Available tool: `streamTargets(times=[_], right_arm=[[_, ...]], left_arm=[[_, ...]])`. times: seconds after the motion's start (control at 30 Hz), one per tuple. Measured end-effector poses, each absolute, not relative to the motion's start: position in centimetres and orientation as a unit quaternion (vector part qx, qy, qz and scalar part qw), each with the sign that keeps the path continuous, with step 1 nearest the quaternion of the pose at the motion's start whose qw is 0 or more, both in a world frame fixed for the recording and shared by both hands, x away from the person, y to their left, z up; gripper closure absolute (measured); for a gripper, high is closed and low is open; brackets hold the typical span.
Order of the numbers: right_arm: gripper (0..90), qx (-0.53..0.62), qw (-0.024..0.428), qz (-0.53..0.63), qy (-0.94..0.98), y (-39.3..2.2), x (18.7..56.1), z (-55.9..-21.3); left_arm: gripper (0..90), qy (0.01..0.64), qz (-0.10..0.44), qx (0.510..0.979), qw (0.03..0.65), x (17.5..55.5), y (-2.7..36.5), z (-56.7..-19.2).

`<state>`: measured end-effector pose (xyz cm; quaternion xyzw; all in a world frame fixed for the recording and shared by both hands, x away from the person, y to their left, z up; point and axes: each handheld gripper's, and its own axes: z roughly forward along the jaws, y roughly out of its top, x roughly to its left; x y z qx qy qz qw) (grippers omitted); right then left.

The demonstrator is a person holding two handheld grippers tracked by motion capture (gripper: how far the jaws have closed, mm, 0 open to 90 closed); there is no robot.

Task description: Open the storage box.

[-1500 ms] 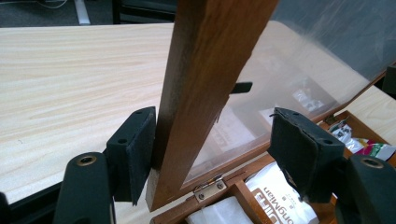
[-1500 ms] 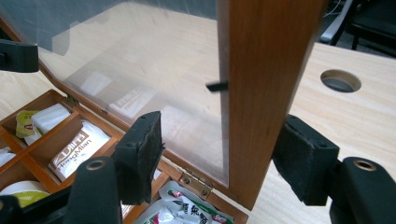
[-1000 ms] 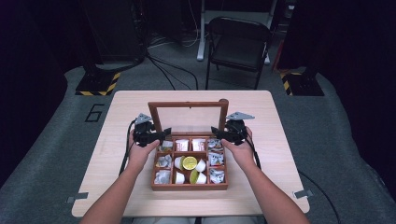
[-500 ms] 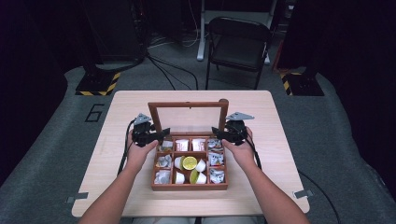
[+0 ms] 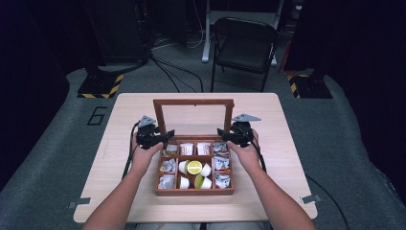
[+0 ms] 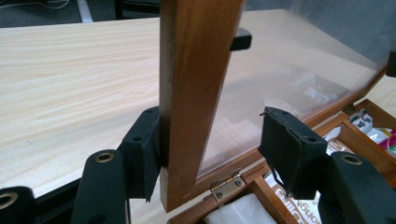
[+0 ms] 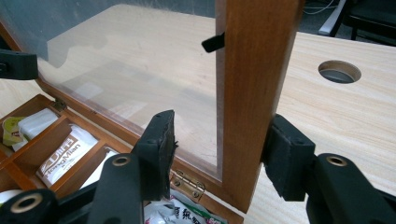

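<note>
We stand at a pale wooden table (image 5: 119,191) with a wooden tea box (image 5: 194,190) in front of us. Its nine compartments hold sachets, small white cups and lime halves. The glass-paned lid (image 5: 193,102) stands upright on its hinges along the far edge of the box, its long axis running left to right across the table.

Our left gripper (image 5: 168,137) sits at the lid's left upright, low down near the hinge. In the left gripper view, the wooden frame post (image 6: 196,84) rises between the two black jaws. The left pad (image 6: 148,154) lies against the post's outer face, while the other pad (image 6: 286,149) stands off the glass pane. These jaws have just been closing, yet the grip is not complete.

Our right gripper (image 5: 221,132) mirrors this at the lid's right upright. In the right gripper view, the post (image 7: 254,93) stands between the jaws, with the outer pad (image 7: 286,156) touching or almost touching the wood and the inner pad (image 7: 158,149) still short of the glass. These jaws have just been closing too.

Both hands are equally near, one at each end of the lid. We judge that the coming move is to swing the lid forward and down about its hinge line, towards us.
</note>
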<state>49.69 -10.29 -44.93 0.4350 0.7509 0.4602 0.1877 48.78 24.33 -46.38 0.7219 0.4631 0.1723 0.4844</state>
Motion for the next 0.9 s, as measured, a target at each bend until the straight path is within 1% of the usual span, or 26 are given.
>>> streamTargets(times=[0.27,0.73,0.9], right_arm=[[48.3,0.441,0.184,0.451,0.754,-10.1,50.6,-44.8],[48.2,0.47,0.162,0.452,0.74,-10.0,51.7,-45.1],[48.1,0.469,0.164,0.449,0.743,-9.9,52.1,-45.2]], left_arm=[[41.7,0.476,0.171,0.72,0.475,49.6,24.1,-46.4],[41.9,0.492,0.159,0.716,0.47,50.5,24.2,-46.7],[41.8,0.493,0.16,0.714,0.47,50.7,24.2,-47.0]])
